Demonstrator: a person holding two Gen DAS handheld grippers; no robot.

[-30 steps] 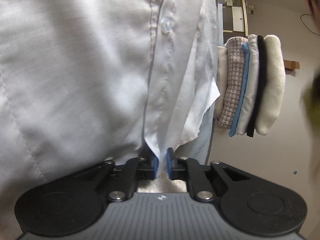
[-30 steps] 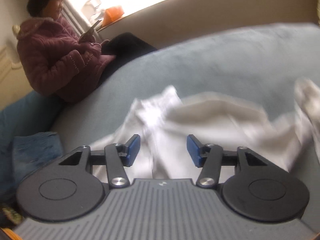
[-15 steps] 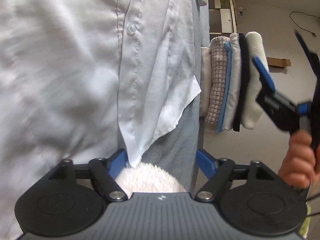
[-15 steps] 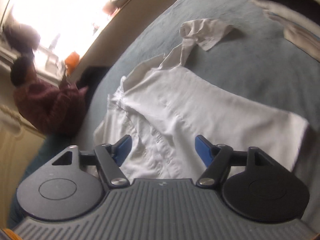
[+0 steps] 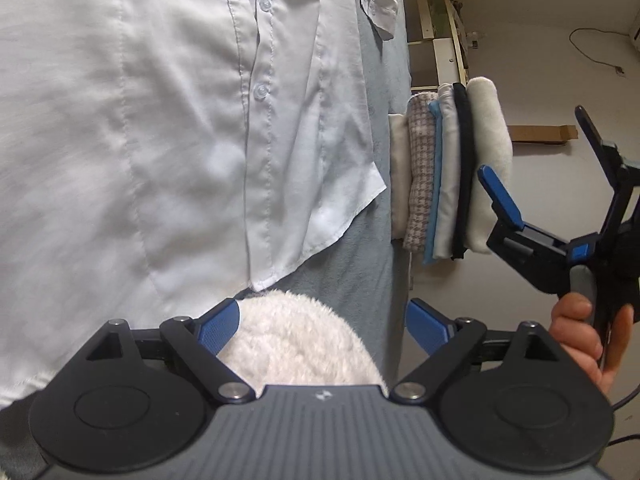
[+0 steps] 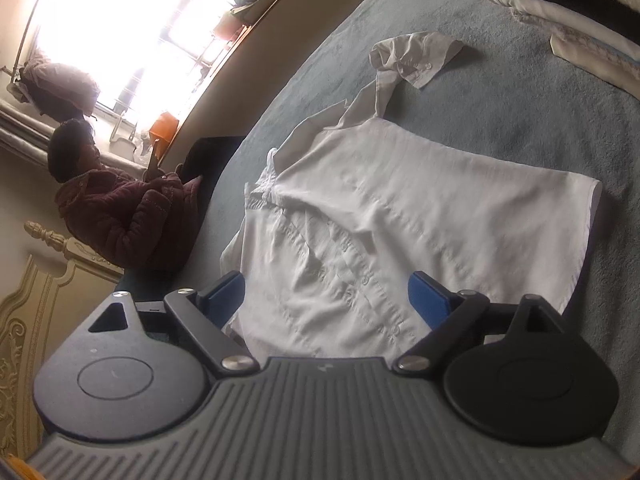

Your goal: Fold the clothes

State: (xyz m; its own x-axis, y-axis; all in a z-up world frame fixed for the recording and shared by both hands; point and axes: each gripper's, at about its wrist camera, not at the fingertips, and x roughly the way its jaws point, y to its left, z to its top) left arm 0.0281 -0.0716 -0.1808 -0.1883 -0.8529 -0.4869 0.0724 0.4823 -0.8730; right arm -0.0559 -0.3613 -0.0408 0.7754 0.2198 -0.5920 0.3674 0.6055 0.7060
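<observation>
White button-up shirt lies flat, front up, on the grey-blue bedcover, one sleeve trailing out; left gripper and right gripper both spread, holding nothing; for a clean fold, pinch matching edges evenly and keep the placket straight.

Gaping left claw beside white shirt

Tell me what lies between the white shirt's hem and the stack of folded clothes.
Only bare grey-blue bedspread separates the white shirt from the stack of folded clothes, shown in the left wrist view.
</observation>
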